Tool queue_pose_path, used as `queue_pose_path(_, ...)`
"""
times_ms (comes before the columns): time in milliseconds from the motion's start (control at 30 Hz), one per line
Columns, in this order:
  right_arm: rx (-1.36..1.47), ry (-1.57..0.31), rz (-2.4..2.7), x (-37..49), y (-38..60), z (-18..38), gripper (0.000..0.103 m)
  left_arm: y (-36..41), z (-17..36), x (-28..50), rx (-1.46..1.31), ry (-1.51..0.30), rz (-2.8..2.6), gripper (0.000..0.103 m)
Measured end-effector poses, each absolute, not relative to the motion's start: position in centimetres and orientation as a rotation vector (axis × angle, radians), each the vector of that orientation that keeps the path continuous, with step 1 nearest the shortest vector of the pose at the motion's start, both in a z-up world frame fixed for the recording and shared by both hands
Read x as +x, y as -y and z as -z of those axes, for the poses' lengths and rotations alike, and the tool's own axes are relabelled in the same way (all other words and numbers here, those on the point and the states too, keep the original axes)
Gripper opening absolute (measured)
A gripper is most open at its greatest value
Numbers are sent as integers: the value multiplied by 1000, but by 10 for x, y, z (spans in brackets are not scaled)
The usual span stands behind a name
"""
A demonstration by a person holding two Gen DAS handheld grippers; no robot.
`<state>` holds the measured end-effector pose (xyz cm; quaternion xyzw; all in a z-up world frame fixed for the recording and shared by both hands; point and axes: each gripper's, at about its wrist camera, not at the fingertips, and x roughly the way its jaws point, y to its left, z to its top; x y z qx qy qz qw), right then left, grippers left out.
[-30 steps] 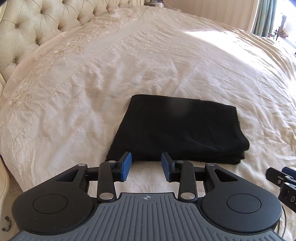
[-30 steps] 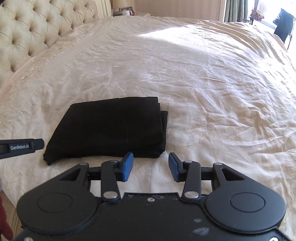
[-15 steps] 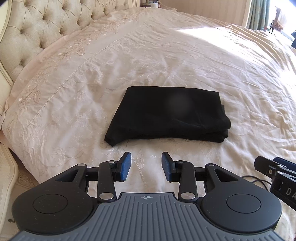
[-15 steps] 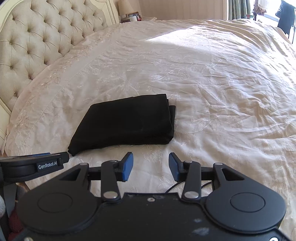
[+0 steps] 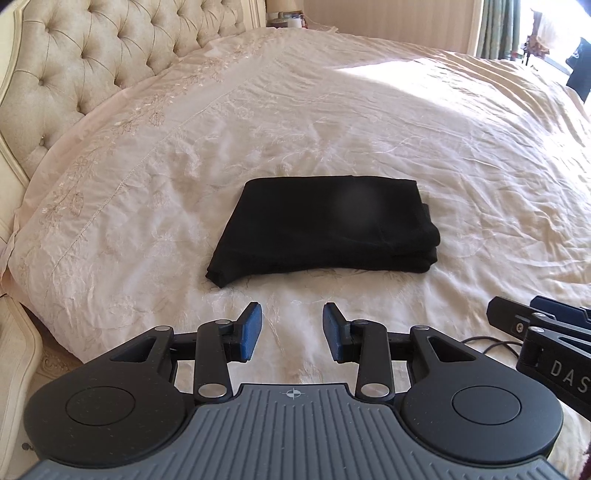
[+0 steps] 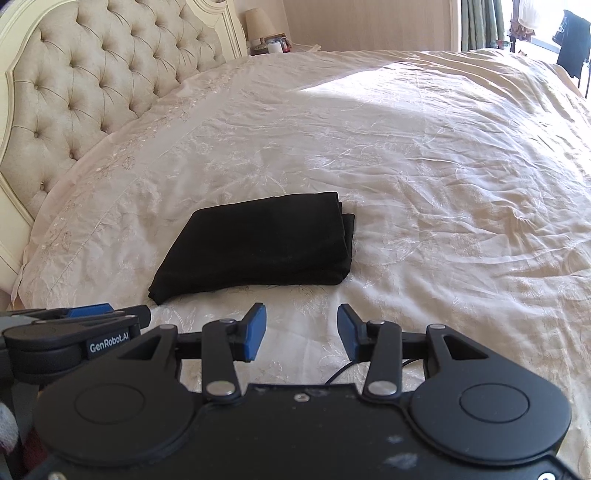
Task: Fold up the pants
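Two hand-held grippers hover over the near edge of a bed, both angled down at the cream bedspread (image 5: 369,140). In the left wrist view, the left gripper (image 5: 291,330) fills the foreground at six o'clock, its blue pads (image 5: 249,331) standing apart with only bedspread between them and nothing held. The right gripper's black body juts in at four o'clock in that view. In the right wrist view, the right gripper (image 6: 301,330) sits likewise at six o'clock, jaws parted somewhat wider and empty, with a thin dark cable (image 6: 341,373) trailing across the cover just below them; the left gripper's side, printed with a maker's name, shows at eight o'clock. Just beyond both sets of fingertips, clear of them, the black pants (image 5: 325,229) lie folded into a flat, roughly rectangular stack on the bedspread, layered edges showing on the right side and a loose corner pointing toward the near left. Seen from the right gripper, the pants (image 6: 258,247) sit toward eleven o'clock of the jaws; from the left, near twelve. Farther off, wrinkled embroidered fabric runs to a sunlit patch (image 6: 424,85) at one o'clock. A tufted cream headboard (image 6: 92,74) rises at ten o'clock, with a lamp (image 6: 257,24) and small items on a nightstand behind it, and curtains (image 6: 480,22) at the far right.
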<state>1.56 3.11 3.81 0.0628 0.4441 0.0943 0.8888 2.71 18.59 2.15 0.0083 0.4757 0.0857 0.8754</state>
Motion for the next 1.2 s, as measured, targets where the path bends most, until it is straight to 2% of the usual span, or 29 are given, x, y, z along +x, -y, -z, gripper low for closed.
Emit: queue_pose_path(1200, 134, -954, -203, -5, -24, -34, 46, -175, -26, 1, 22, -979, -175, 36)
